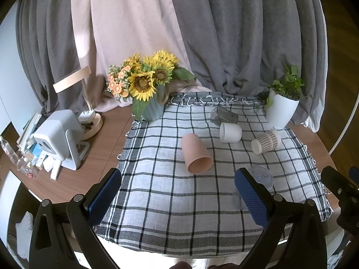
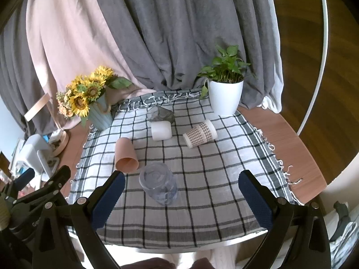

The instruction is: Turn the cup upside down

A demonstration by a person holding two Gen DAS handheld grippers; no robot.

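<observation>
The clear cup (image 2: 158,185) stands upside down on the checked cloth (image 2: 213,179) near your edge of the bench (image 2: 280,130), just in front of the pink cup (image 2: 125,155) lying on its side. Your left tongs (image 1: 178,198) and right tongs (image 2: 181,198) both gape wide, holding nothing.

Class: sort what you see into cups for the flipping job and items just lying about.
For the job: pink cup, white cup, paper cup, clear cup, grey glass.
Lying about: sunflower vase, potted plant, checked cloth.
</observation>
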